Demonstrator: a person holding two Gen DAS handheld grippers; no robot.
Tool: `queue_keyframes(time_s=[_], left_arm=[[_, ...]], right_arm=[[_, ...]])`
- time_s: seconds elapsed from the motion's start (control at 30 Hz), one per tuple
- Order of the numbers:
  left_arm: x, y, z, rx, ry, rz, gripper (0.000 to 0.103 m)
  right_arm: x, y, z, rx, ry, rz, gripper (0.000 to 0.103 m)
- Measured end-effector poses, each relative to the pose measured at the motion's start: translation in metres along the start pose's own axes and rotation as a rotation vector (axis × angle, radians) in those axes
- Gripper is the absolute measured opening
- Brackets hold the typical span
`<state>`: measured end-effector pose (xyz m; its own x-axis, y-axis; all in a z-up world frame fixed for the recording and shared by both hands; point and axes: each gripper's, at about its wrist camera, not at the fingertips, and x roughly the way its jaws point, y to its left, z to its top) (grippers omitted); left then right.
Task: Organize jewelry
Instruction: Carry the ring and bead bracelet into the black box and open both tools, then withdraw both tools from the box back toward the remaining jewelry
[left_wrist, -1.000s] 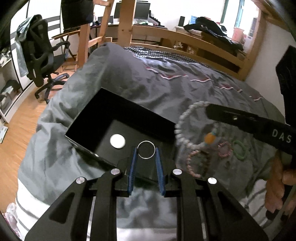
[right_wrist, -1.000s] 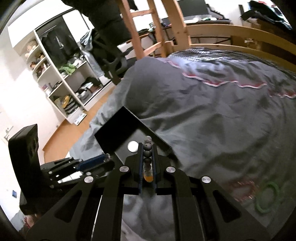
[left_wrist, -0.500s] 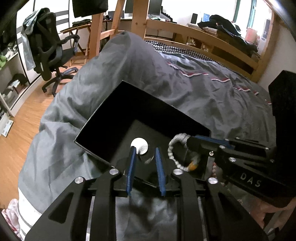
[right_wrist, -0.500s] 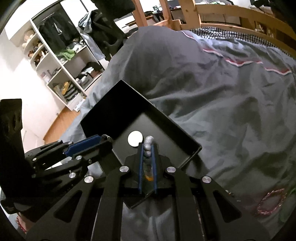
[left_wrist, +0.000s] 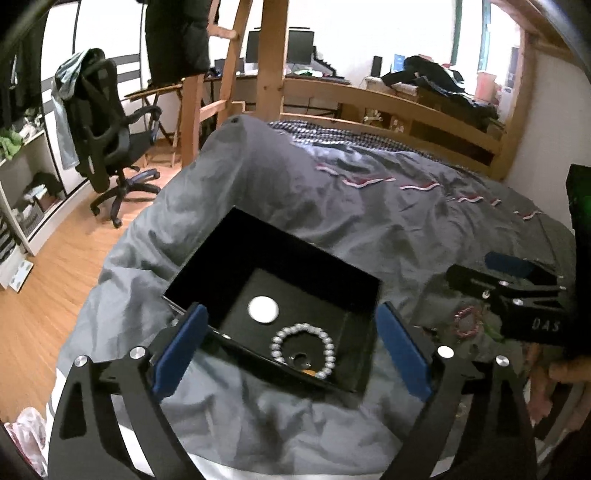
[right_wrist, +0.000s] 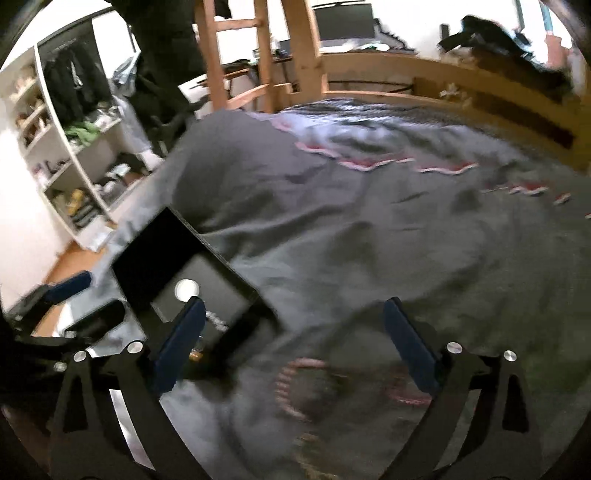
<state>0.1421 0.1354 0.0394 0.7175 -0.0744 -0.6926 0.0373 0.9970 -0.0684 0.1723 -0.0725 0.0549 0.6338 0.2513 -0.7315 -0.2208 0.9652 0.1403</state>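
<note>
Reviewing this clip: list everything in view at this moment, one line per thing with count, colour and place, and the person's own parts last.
Box: one, black, open, on the duvet.
Beaded bracelet: one, pale grey, inside the box, near corner.
Round disc: one, white, on the box floor.
Pink bracelet: one, on the duvet right of the box.
Duvet: one, grey with red trim, covering the bed.
Bed frame: one, wooden.
Office chair: one, black, on the wooden floor.
Shelf unit: one, white, cluttered.
Left gripper: black with blue pads, jaws opening, nothing between.
Right gripper: same, jaws opening, empty.
</note>
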Motion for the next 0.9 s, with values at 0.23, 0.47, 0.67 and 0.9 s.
queue_keyframes(time_s=[0.23, 0.47, 0.67, 0.9], left_arm=[[-0.009, -0.035, -0.016, 0.060, 0.005, -0.041, 0.091], [-0.014, -0.075, -0.040, 0.119, 0.038, -0.102, 0.091], [-0.005, -0.111, -0.070, 0.190, 0.098, -0.145, 0.091], [0.016, -0.142, -0.097, 0.281, 0.180, -0.196, 0.066]], right_arm=[[-0.044, -0.037, -0.016, 0.004, -0.022, -0.070, 0.099], [-0.080, -0.069, -0.042, 0.031, -0.026, -0.123, 0.099], [-0.082, -0.100, -0.067, 0.139, -0.002, -0.063, 0.099], [-0.040, -0.079, -0.093, 0.015, 0.146, 0.027, 0.062]])
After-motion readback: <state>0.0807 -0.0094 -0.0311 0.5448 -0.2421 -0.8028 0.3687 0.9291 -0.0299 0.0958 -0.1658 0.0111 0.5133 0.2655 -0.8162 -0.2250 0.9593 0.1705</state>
